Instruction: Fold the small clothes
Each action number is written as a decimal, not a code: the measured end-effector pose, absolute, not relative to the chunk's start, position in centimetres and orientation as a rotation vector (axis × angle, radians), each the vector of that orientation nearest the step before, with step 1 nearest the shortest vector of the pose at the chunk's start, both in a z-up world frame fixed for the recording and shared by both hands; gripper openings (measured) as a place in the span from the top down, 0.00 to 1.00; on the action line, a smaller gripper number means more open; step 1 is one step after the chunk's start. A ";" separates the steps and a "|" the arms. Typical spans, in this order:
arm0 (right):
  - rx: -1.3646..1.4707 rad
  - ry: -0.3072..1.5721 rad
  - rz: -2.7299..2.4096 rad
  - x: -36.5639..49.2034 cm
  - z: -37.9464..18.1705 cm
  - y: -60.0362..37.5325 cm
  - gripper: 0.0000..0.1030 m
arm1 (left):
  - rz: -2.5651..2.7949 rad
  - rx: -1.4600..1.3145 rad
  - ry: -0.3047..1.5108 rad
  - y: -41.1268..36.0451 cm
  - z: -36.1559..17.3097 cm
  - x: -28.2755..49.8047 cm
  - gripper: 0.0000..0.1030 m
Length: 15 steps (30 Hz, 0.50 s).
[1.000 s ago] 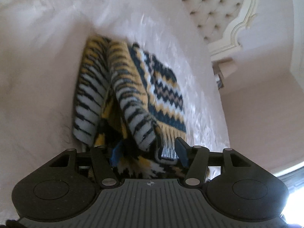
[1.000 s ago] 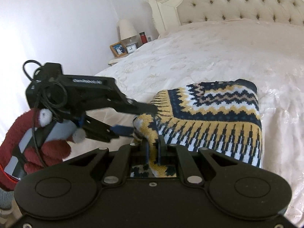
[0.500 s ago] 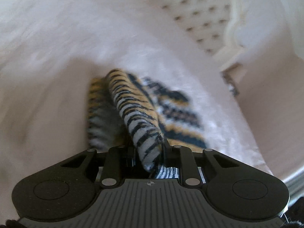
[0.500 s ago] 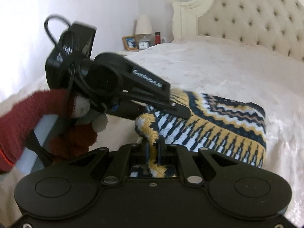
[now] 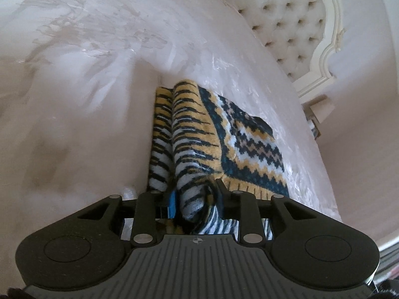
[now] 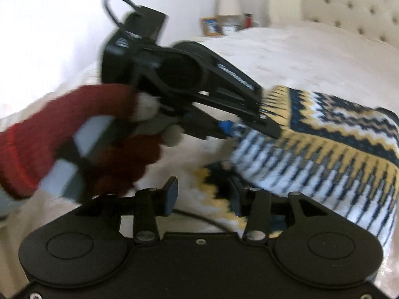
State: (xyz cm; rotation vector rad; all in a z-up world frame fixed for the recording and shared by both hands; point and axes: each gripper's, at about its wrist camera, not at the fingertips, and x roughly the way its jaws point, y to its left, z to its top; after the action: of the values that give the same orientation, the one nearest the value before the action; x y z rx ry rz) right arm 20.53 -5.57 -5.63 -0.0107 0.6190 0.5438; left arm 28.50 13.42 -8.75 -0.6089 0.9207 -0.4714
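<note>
Right claw (image 6: 202, 199) has let go since half a second ago: jaws now spread wide, nothing between them, knit just ahead. Left claw (image 5: 197, 196) was clamped on the sweater (image 5: 199, 134) edge then; now its jaws sit partly apart with the rolled edge between them, looks like a loose hold. Sweater lies doubled over on the bed (image 5: 87, 74), layers roughly stacked. Judging by that, one fold is down; release and tidy-up remain. Farther off: headboard (image 5: 294, 22), nightstand (image 6: 224, 27) clutter, well apart. Nothing blocks.
</note>
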 end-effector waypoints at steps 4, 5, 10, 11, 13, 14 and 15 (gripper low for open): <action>0.040 0.598 0.538 19.1 -5.0 -6.5 0.48 | -0.443 -0.567 0.916 13.7 -8.4 27.6 0.55; 0.060 0.594 0.528 18.7 -4.8 -7.0 0.48 | -0.423 -0.540 0.918 13.6 -8.3 27.4 0.48; 0.141 0.570 0.439 18.2 -3.5 -9.6 0.36 | -0.427 -0.543 0.926 14.3 -8.1 26.3 0.44; 0.154 0.566 0.416 18.2 -3.3 -10.4 0.32 | -0.430 -0.545 0.923 14.5 -8.0 26.0 0.41; 0.200 0.557 0.362 19.0 -2.8 -12.2 0.25 | -0.436 -0.540 0.925 14.6 -7.9 25.5 0.36; 0.231 0.553 0.334 19.1 -2.7 -13.2 0.22 | -0.444 -0.541 0.929 14.5 -7.9 25.3 0.35; 0.270 0.550 0.304 19.1 -2.5 -14.1 0.20 | -0.457 -0.547 0.935 14.5 -8.0 25.1 0.34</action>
State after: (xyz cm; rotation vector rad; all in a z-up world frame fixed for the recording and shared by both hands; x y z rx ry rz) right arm 19.07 -14.13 -2.50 0.2698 0.5496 0.3041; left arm 25.11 14.47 -8.00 -0.5474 0.9351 -0.4573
